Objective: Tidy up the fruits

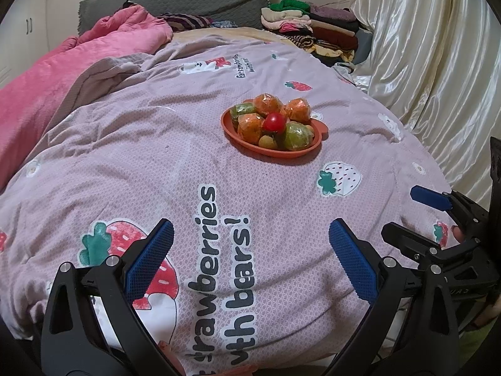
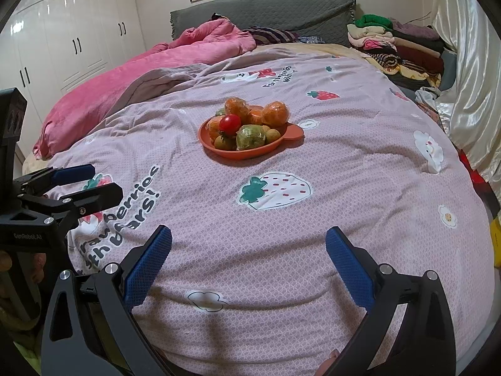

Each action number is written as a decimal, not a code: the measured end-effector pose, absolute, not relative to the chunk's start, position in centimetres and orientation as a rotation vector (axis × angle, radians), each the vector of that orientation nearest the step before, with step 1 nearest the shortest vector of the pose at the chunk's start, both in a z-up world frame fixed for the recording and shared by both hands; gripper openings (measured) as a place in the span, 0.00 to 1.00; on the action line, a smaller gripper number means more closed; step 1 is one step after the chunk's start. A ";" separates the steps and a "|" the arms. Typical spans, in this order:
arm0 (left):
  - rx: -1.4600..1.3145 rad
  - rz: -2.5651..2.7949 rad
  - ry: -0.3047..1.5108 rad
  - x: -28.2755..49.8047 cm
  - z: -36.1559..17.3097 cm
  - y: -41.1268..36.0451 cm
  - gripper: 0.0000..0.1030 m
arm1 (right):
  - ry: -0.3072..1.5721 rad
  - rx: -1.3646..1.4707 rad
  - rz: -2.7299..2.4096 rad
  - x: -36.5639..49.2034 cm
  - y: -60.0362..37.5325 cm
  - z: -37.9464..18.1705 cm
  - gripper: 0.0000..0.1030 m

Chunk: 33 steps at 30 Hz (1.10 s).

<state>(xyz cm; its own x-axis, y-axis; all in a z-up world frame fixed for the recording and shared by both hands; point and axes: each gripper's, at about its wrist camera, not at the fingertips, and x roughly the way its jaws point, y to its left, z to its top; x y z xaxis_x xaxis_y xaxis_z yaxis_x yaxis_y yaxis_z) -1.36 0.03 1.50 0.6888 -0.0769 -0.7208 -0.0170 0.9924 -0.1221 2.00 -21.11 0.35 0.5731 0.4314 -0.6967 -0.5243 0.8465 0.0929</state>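
The orange plate [image 1: 319,140] sat on the pink strawberry-print quilt [image 1: 175,163], and all positions below are given relative to it. The plate was heaped with fruit: three plastic-wrapped oranges [image 1: 267,104] stood at its far side and centre, two wrapped green fruits [image 1: 296,135] lay one at the far left and one at the near right, a red tomato [image 1: 274,121] rested on top near the middle, and small yellowish round fruits [image 1: 268,141] sat along the near rim. No fruit was seen on the quilt outside the plate. The left gripper [image 1: 250,244] was held well short of the plate, on the near side, its jaws spread wide and holding nothing. The right gripper [image 2: 249,250] was likewise held on the near side, well apart from the plate, jaws spread wide and empty. The two grippers were side by side. Beyond the plate lay a rumpled pink blanket [image 2: 131,72] to the far left and a stack of folded clothes [image 2: 397,50] to the far right, beside a cream curtain [image 1: 432,62].
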 end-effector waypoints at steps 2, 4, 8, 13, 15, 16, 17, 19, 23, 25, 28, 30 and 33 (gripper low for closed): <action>-0.122 -0.032 0.814 -1.4 1.5 0.2 0.91 | 0.779 -0.128 0.563 2.0 -21.1 0.4 0.95; -0.120 -0.030 0.813 -1.4 1.5 0.1 0.91 | 0.780 -0.128 0.563 2.0 -21.1 0.4 0.95; -0.118 -0.027 0.814 -1.4 1.5 0.2 0.91 | 0.779 -0.129 0.564 2.0 -21.1 0.4 0.95; -0.114 -0.024 0.810 -1.3 1.5 0.2 0.91 | 0.779 -0.129 0.562 2.0 -21.1 0.3 0.95; -0.112 -0.021 0.809 -1.3 1.6 0.2 0.91 | 0.779 -0.129 0.562 2.0 -21.3 0.3 0.95; -0.111 -0.020 0.809 -1.3 1.6 0.2 0.91 | 0.780 -0.129 0.561 2.0 -21.2 0.3 0.95; -0.112 -0.020 0.810 -1.3 1.6 0.3 0.91 | 0.780 -0.129 0.561 2.0 -21.3 0.3 0.95; -0.110 -0.019 0.811 -1.3 1.6 0.1 0.91 | 0.779 -0.128 0.562 2.0 -21.2 0.3 0.95; -0.107 -0.018 0.816 -1.2 1.5 0.0 0.91 | 0.778 -0.129 0.560 2.0 -21.2 0.3 0.95; -0.106 -0.019 0.818 -1.2 1.5 0.1 0.91 | 0.778 -0.128 0.559 2.0 -21.4 0.3 0.95; -0.102 -0.013 0.818 -1.1 1.5 -0.2 0.91 | 0.778 -0.128 0.557 2.1 -21.5 0.4 0.95; -0.101 -0.012 0.818 -1.2 1.4 -0.1 0.91 | 0.776 -0.128 0.557 2.1 -21.5 0.4 0.95; -0.102 -0.014 0.818 -1.2 1.4 -0.1 0.91 | 0.776 -0.128 0.555 2.2 -21.5 0.5 0.95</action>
